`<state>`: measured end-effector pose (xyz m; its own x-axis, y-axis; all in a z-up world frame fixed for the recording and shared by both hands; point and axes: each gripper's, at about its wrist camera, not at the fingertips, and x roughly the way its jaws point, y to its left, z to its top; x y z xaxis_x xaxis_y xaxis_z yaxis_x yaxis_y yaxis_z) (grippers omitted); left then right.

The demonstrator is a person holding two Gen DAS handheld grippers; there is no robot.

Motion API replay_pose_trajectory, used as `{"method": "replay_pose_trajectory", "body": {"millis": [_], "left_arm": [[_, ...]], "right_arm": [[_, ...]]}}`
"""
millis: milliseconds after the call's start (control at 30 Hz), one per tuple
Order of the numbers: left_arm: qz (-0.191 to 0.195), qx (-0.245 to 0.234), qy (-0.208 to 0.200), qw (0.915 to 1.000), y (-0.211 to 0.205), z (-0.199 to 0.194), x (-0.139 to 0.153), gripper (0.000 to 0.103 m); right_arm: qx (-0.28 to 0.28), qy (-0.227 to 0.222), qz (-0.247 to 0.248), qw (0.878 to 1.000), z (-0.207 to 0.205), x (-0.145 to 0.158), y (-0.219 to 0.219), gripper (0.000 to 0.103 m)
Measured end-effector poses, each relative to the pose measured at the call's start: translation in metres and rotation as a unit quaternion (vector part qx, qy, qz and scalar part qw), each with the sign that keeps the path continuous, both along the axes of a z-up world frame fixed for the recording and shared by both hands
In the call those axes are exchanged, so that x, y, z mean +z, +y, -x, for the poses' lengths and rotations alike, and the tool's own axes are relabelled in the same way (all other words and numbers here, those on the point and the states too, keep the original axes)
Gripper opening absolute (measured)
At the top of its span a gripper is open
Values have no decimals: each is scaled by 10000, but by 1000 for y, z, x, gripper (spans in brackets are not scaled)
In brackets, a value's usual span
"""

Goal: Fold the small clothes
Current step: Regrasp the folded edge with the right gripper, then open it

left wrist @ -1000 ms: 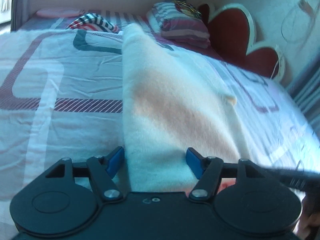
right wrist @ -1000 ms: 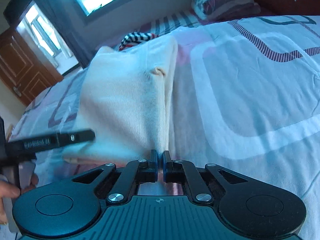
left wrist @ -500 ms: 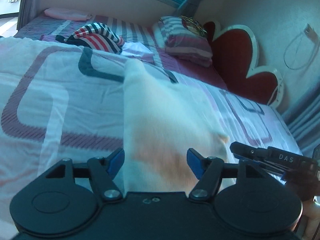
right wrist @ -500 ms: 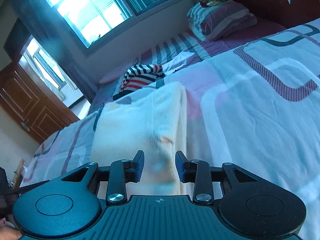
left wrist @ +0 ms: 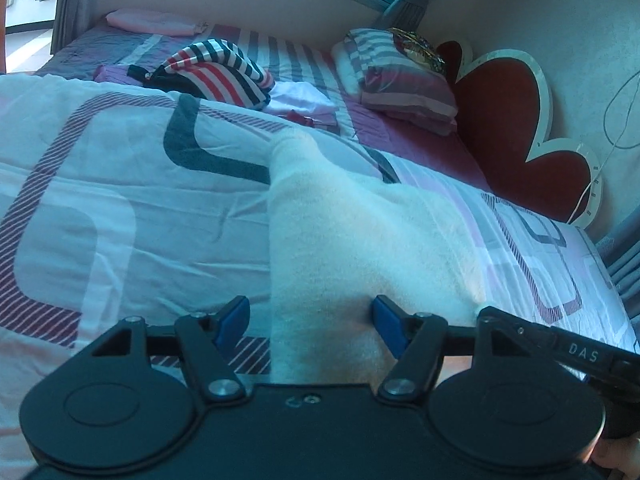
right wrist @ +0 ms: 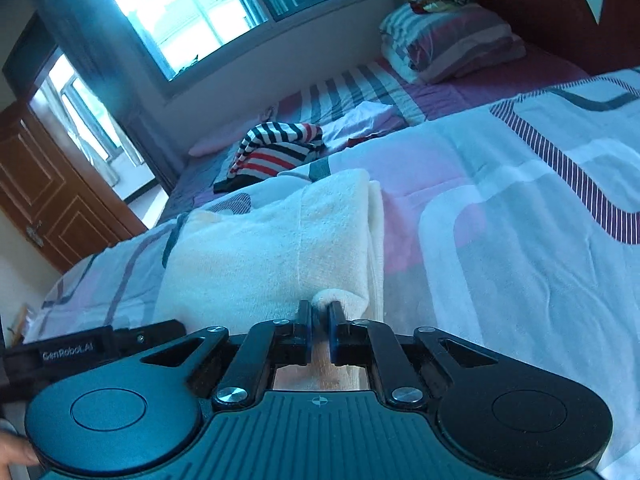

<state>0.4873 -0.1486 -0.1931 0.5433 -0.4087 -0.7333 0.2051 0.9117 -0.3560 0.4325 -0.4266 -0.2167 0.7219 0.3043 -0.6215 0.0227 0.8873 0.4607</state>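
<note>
A wide bed under a pale quilt (left wrist: 132, 208) with purple and grey looping stripes fills the room. One cream knitted garment (right wrist: 276, 248), folded into a long strip, lies across the quilt just ahead of both tools. Past it sit one red, white and navy striped top (left wrist: 224, 68), bunched up, and one striped pillow (left wrist: 400, 80) by the red headboard.

The right gripper (right wrist: 319, 320) is pinched tight on a small fold at the cream garment's near edge. The left gripper (left wrist: 310, 322) stands roughly half open, straddling the near end without gripping it.

The likely trouble: with only one corner pinched, pulling could drag the strip askew and spill the layers, since the knit is soft and the quilt gives underneath.
</note>
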Motion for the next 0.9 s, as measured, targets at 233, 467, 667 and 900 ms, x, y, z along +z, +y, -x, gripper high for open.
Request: {"method": "replay_pose_trajectory", "body": {"millis": [233,467,667,900], "left_arm": [[-174,-138,-145,9996,-9,4,3,68],[-72,-153,-113,9998,-7,3,6,69],[239,-50,-131,9996,0,-13,15,69],[403,191,44,9990,0,-44,4,68]], "right_arm": [[-46,-80,657,9978,4,-2,6,5],[-260,89,622,9977,3,-12,0,5],[-321,-200,44,9993,1,6,-15,53],[-445,-93,-345,9984,-57,-1,-22,57]]}}
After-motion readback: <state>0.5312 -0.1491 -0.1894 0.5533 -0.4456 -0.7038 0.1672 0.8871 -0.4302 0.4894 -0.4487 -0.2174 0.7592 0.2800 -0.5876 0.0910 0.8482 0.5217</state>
